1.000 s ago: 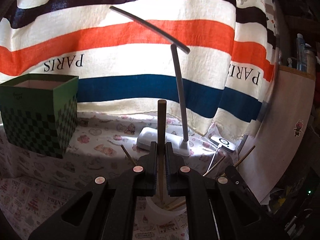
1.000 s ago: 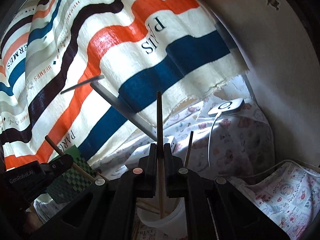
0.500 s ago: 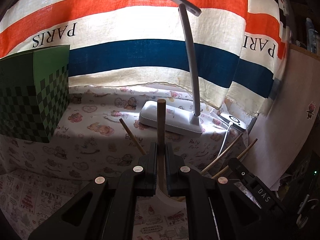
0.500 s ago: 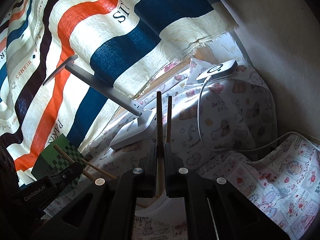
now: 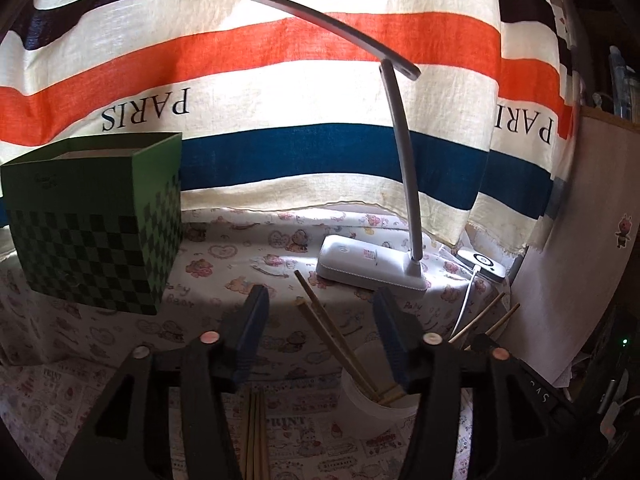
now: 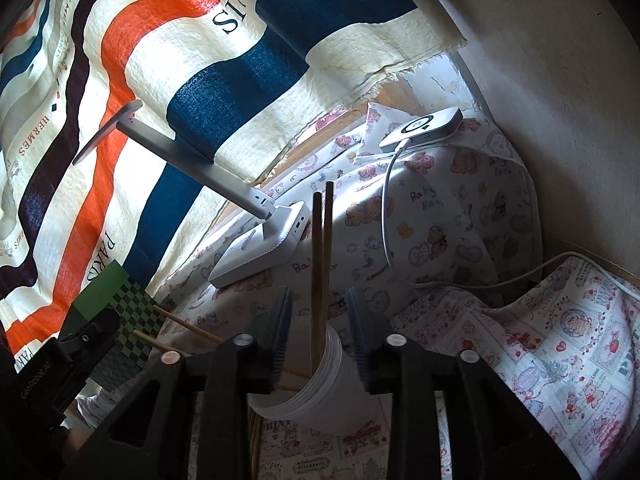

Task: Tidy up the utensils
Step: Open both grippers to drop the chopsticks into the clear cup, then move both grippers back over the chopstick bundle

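Observation:
A white cup [image 5: 376, 404] stands on the printed cloth and holds several wooden chopsticks [image 5: 332, 332]. My left gripper [image 5: 320, 316] is open and empty just above and left of the cup. More chopsticks [image 5: 253, 432] lie flat on the cloth under it. In the right wrist view the cup [image 6: 320, 392] sits below my open right gripper [image 6: 320, 312], and two chopsticks [image 6: 320, 264] stand up from it between the spread fingers, held by neither. The left gripper's body [image 6: 60, 364] shows at the lower left there.
A green checkered box [image 5: 96, 224] stands at the left. A white desk lamp [image 5: 372, 268] stands behind the cup. A white charger puck [image 5: 482, 264] with a cable lies at the right by the wall. A striped cloth [image 5: 280, 80] hangs behind.
Both grippers have opened and let go of their chopsticks, which now stand in the cup. Both grippers have pulled back and up a little.

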`<state>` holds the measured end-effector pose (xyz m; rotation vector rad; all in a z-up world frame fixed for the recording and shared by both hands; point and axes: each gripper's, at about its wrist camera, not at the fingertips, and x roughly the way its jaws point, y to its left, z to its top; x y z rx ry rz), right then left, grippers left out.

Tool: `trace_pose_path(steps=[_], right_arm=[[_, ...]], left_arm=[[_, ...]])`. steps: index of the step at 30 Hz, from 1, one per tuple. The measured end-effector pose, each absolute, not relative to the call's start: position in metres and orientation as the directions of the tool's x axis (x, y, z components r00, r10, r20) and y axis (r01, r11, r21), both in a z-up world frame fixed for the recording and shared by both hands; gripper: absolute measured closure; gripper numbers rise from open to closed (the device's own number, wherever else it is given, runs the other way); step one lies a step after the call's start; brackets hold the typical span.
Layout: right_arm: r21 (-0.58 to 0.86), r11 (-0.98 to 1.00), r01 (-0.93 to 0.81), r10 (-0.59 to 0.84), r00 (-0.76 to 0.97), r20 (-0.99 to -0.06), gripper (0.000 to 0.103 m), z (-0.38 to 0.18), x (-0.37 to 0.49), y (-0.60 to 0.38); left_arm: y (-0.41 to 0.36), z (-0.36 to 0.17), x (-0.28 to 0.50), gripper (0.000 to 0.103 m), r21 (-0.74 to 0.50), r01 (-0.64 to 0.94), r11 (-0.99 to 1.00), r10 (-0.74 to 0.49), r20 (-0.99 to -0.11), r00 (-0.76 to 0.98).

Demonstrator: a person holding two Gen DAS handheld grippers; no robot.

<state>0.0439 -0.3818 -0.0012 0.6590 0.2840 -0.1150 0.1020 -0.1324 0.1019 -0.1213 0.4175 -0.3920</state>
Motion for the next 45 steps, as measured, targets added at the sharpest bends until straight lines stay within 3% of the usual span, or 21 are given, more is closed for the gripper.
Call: trace_pose_path(steps=[2,5,7,11,15,17,20,23,27,31,35,39,43,45], right_arm=[[0.573,0.802,0.166,0.021,0.952,-0.305,0.054,0.003,0.045,-0.378],[0.502,0.855,0.131,0.076,0.926,-0.371,0.054,0.011,0.05,-0.361],[0.439,0.895,0.082,0.106,0.916,-0.387,0.053,0.016,0.049,-0.343],[0.293,0.955,0.045,0.084,0.907,-0.413,0.048,0.027,0.043,-0.303],[0.232,0.973,-0.005,0.105,0.901,-0.421,0.046,0.032,0.033,-0.271],[0.213,0.977,-0.006,0.097,0.903,-0.418,0.035,0.032,0.026,-0.259],[0.159,0.985,0.062,0.01,0.907,-0.42,0.032,0.026,0.021,-0.245],[0.163,0.981,0.104,-0.03,0.915,-0.402,0.027,0.018,0.021,-0.239],[0.201,0.974,0.107,-0.024,0.926,-0.377,0.025,0.007,0.026,-0.236],[0.194,0.981,0.007,0.067,0.926,-0.372,0.025,-0.003,0.032,-0.231],[0.195,0.978,-0.078,0.15,0.91,-0.387,0.025,-0.008,0.034,-0.23],[0.19,0.982,-0.005,0.084,0.91,-0.407,0.025,-0.008,0.033,-0.234],[0.14,0.989,0.046,0.015,0.913,-0.408,0.025,-0.007,0.031,-0.235],[0.143,0.989,0.039,0.024,0.908,-0.419,0.025,-0.009,0.032,-0.237]], left_arm=[[-0.116,0.105,0.098,0.037,-0.22,0.32,0.921,-0.381,-0.35,0.856],[-0.091,0.108,0.089,0.028,-0.219,0.276,0.936,-0.336,-0.326,0.883],[-0.077,0.109,0.083,0.016,-0.194,0.243,0.95,-0.296,-0.322,0.899],[-0.052,0.109,0.069,0.001,-0.119,0.155,0.981,-0.184,-0.299,0.936],[-0.029,0.101,0.069,0.0,-0.088,0.121,0.989,-0.143,-0.326,0.934],[-0.021,0.097,0.068,0.0,-0.068,0.117,0.991,-0.133,-0.319,0.938],[-0.011,0.09,0.072,0.0,0.031,0.105,0.994,-0.088,-0.349,0.933],[-0.002,0.077,0.083,0.0,0.143,0.0,0.99,0.061,-0.425,0.903],[0.028,0.069,0.085,0.001,0.041,-0.006,0.999,0.024,-0.458,0.888],[0.032,0.065,0.081,0.001,0.074,-0.017,0.997,0.051,-0.495,0.868],[0.024,0.062,0.071,0.001,0.105,-0.047,0.993,0.089,-0.456,0.886],[0.025,0.054,0.069,0.029,0.011,-0.007,1.0,0.012,-0.458,0.889],[0.036,0.041,0.067,0.029,-0.181,-0.048,0.982,-0.04,-0.454,0.89],[0.037,0.037,0.067,0.029,-0.219,-0.041,0.975,-0.068,-0.468,0.881]])
